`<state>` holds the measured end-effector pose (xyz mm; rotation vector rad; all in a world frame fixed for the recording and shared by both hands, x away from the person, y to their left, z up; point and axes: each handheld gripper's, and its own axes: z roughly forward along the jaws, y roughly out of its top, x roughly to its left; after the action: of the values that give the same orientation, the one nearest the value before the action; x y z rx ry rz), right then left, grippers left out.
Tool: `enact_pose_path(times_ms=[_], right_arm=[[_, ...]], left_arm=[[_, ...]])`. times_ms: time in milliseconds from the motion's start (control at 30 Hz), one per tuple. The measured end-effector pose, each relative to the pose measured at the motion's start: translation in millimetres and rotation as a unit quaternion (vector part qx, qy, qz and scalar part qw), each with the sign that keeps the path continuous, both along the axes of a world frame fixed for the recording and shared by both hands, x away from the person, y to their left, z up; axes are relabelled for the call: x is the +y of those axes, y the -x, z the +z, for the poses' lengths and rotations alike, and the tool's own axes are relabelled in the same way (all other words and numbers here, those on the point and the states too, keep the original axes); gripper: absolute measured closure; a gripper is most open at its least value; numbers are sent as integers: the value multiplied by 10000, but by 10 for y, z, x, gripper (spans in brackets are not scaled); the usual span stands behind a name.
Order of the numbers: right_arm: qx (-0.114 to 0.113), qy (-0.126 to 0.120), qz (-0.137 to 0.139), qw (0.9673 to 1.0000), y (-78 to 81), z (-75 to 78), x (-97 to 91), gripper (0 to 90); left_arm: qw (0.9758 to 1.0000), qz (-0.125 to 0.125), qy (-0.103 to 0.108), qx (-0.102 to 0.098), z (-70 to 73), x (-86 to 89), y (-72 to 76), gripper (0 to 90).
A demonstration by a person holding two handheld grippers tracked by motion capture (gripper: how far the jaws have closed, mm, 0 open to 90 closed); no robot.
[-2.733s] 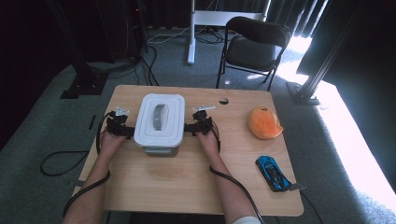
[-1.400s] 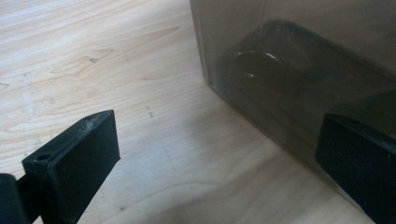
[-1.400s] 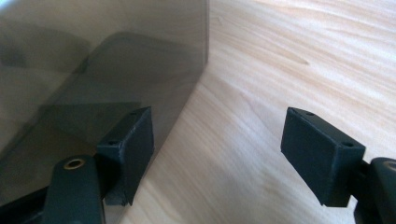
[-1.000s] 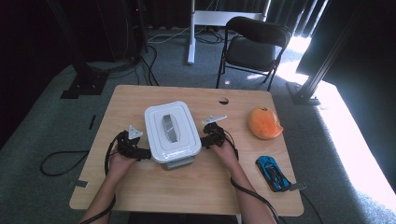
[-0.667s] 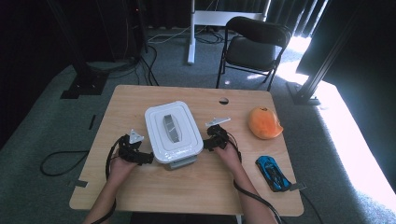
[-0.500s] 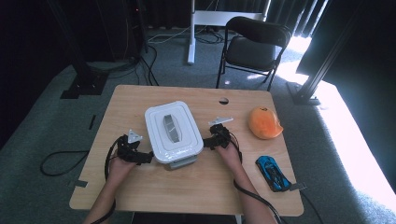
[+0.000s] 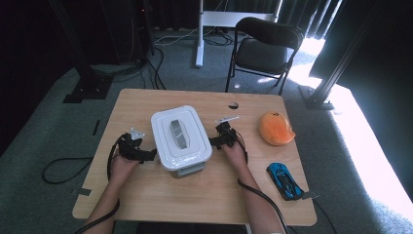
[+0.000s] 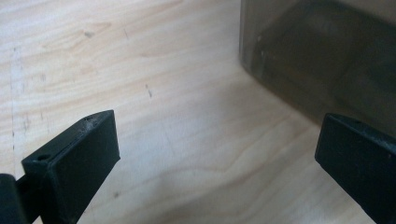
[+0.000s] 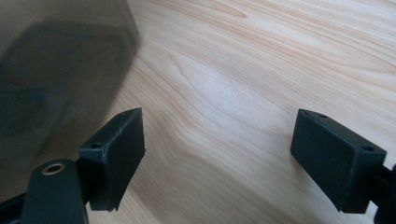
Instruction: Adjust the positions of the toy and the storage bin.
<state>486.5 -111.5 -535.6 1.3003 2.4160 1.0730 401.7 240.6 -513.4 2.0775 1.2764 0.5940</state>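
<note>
High view places your lidded white container (image 7: 180, 138) mid-table (image 7: 146, 204), contents apparently hidden beneath the lid. Your left gripper (image 7: 146, 155) and right gripper (image 7: 217, 141) flank it, jaws released, gripping nothing.

No text, label, brand, number or sign could be read anywhere in these pictures.
</note>
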Motion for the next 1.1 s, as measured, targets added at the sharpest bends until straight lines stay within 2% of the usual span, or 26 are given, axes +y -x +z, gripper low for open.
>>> enact_pose_path(times_ms=[67, 167, 233, 333, 400, 467, 533, 633, 700, 867, 1100], right_arm=[[12, 90, 27, 10000, -32, 7, 41, 169], [8, 75, 57, 10000, -90, 25, 99, 169], [9, 85, 67, 9999, -121, 41, 131, 169], [-19, -46, 121, 9999, -160, 80, 178, 169], [-37, -198, 295, 9994, -165, 103, 217, 186], [-132, -191, 342, 9991, -161, 118, 229, 196], [-77, -262, 370, 9989, -172, 124, 213, 196], [-50, -367, 437, 9984, -167, 136, 201, 233], [-137, -360, 477, 9981, -147, 150, 199, 239], [-149, -325, 563, 9978, -80, 161, 163, 242], [-174, -266, 737, 9968, 52, 172, 94, 245]], left_arm=[[10000, -20, -25, -32, 12, -15, -21, 2], [10000, -37, -70, -11, 20, -26, -68, 2], [10000, -54, 25, -42, 34, -25, -82, 2], [9999, -99, 109, -79, 63, -33, -94, 2], [9999, -140, 57, -75, 80, -58, -103, 2], [9999, -121, 18, -103, 92, -62, -106, 2], [9999, -112, 75, -83, 94, -55, -105, 2], [9999, -103, 14, -118, 105, -86, -83, 2], [9998, -157, -2, -111, 114, -103, -67, 3], [9997, -228, 37, -78, 112, -135, -4, 2], [9993, -359, -1, -71, 101, -210, 168, 2]])
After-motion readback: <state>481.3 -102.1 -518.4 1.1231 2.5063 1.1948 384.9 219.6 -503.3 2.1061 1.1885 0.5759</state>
